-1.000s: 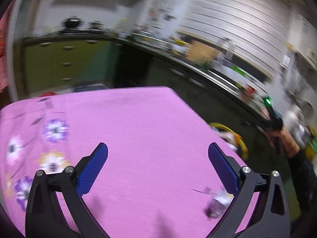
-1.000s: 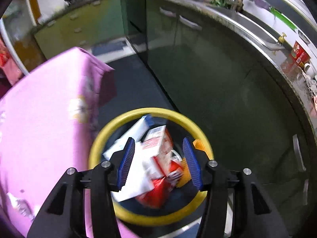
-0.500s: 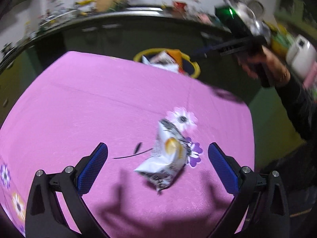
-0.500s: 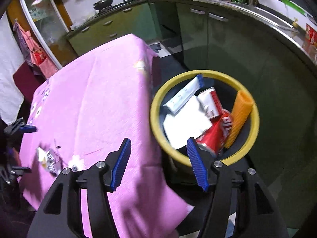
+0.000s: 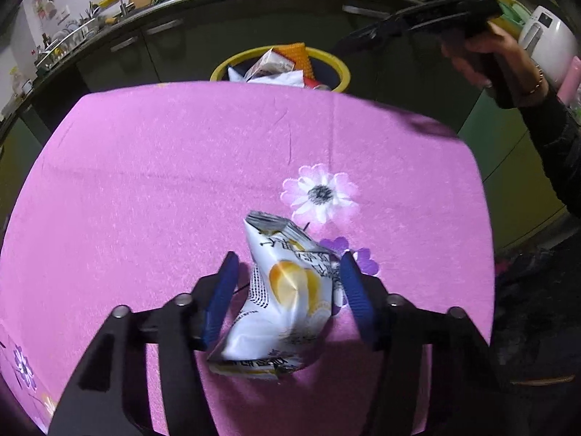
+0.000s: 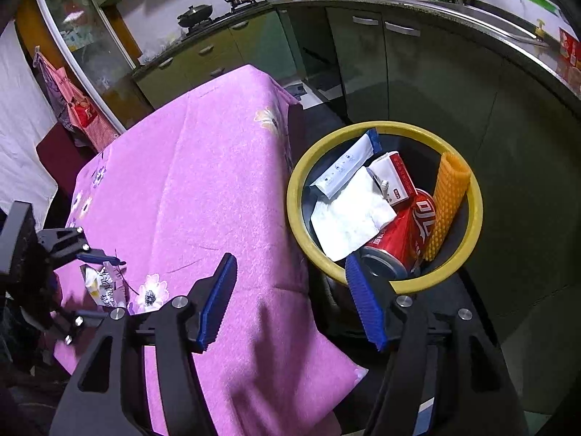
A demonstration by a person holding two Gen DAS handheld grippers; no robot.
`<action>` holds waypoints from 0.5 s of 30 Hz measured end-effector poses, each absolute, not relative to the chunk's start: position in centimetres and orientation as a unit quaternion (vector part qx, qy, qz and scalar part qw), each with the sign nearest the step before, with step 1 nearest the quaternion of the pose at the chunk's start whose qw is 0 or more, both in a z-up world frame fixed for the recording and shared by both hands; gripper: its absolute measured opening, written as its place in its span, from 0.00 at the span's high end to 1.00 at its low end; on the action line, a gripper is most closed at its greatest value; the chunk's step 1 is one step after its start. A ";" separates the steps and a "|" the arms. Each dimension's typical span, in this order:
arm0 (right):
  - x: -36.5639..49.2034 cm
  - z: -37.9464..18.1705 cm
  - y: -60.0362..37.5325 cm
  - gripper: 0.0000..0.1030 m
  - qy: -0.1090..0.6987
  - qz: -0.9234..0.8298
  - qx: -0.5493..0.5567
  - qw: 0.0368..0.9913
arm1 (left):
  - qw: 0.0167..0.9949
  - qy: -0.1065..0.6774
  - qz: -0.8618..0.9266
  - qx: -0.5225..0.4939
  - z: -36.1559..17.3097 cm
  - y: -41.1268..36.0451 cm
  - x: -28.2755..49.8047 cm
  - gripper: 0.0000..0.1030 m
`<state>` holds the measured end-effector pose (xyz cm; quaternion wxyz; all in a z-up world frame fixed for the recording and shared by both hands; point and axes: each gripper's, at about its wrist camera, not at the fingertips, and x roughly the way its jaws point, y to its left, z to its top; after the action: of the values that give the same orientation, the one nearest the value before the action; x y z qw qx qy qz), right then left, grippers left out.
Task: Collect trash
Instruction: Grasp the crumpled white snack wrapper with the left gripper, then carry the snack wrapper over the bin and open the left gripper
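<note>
Left gripper point(image 5: 287, 290) lowered over crumpled snack wrapper point(image 5: 287, 301) on pink-clothed counter point(image 5: 163, 181); fingers point(image 5: 221, 298) just closing, wrapper between them, right pad touching, left pad apart. Right gripper point(image 6: 290, 298) held empty above counter edge beside yellow-rimmed bin point(image 6: 294, 214), fingers just opening, about half spread. Bin filled with red can point(image 6: 406, 232), tissue, cartons.
</note>
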<state>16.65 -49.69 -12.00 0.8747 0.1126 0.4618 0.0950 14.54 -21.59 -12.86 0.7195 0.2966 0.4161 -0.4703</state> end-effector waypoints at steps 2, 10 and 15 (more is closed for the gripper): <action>16.5 -11.9 -49.8 0.38 0.459 0.096 0.115 0.876 | 0.720 0.417 -0.470 0.295 -13.0 -21.6 14.7 0.51; 15.8 -11.3 -49.9 0.38 0.451 0.096 0.117 0.880 | 0.733 0.410 -0.462 0.286 -12.6 -21.2 14.5 0.60; 15.7 -11.1 -49.8 0.38 0.450 0.095 0.113 0.881 | 0.744 0.407 -0.455 0.271 -11.9 -21.2 14.7 0.61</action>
<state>15.70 -49.84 -11.07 0.8809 0.1130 0.4497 0.0955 14.72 -21.15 -11.87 0.7441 0.2710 0.4067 -0.4554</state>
